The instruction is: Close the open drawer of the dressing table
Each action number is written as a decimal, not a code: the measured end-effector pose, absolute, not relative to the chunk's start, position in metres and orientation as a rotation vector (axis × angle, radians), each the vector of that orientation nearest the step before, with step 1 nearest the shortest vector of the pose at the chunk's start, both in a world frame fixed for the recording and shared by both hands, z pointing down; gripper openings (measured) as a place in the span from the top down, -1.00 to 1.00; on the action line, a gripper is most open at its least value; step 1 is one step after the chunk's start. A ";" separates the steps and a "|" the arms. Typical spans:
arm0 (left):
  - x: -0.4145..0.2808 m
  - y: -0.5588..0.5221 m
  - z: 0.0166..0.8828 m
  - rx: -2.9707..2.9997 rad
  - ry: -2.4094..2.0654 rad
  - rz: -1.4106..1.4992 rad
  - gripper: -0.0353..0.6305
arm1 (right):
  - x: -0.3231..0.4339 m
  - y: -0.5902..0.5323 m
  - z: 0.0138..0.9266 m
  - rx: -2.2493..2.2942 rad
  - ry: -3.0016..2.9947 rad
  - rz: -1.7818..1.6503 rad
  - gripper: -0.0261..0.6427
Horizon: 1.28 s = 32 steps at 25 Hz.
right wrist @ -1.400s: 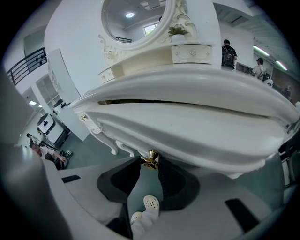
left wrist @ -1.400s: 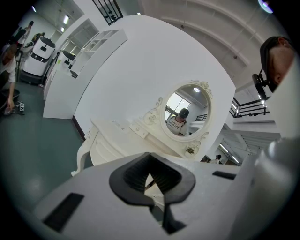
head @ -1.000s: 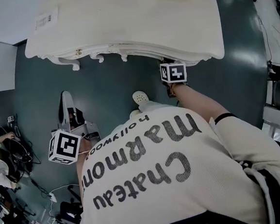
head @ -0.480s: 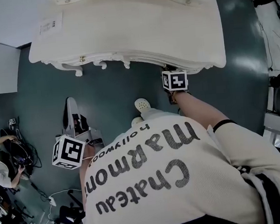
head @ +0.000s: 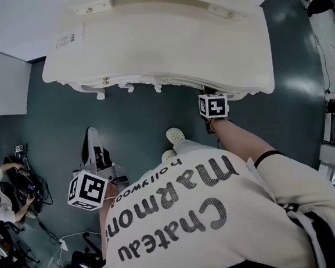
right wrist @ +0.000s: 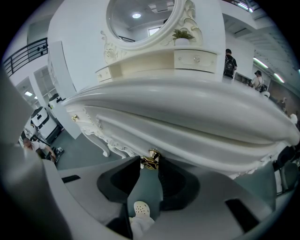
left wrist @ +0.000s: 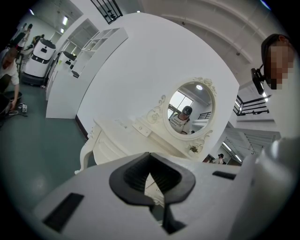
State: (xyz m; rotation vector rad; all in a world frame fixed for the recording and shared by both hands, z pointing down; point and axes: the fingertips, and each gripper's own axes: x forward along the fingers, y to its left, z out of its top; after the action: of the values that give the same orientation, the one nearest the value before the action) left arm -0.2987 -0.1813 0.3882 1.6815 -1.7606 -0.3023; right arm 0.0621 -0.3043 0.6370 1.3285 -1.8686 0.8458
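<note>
Our right gripper (right wrist: 150,162) grasps the gold drawer knob (right wrist: 151,157) on the cream carved dressing table (head: 166,49). Well away from it, our left gripper (left wrist: 150,168) is clenched empty.

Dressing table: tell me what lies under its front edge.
Teal floor, carved cream legs, a white perforated clog, and the right gripper, jaws closed on a gold drawer knob. The cream tabletop hides everything further back.

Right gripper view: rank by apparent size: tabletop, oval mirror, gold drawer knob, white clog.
1. tabletop
2. oval mirror
3. gold drawer knob and white clog: these look about alike, so they are not ranked. The knob sits much nearer the camera.
</note>
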 end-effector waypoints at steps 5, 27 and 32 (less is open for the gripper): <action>-0.304 -0.185 0.385 1.690 -1.773 -0.304 0.87 | 0.060 -0.312 0.638 1.346 -1.870 0.841 0.50; -0.295 -0.200 0.377 1.728 -1.767 -0.307 0.87 | 0.062 -0.314 0.635 1.391 -1.901 0.882 0.50; -0.291 -0.193 0.375 1.728 -1.772 -0.296 0.87 | 0.063 -0.316 0.633 1.444 -1.892 0.882 0.48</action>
State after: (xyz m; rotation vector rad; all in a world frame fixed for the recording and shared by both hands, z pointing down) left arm -0.2914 -0.1934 0.3754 1.7280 -1.7715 -0.2962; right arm 0.0629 -0.3165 0.6334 1.4443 -1.8921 0.8824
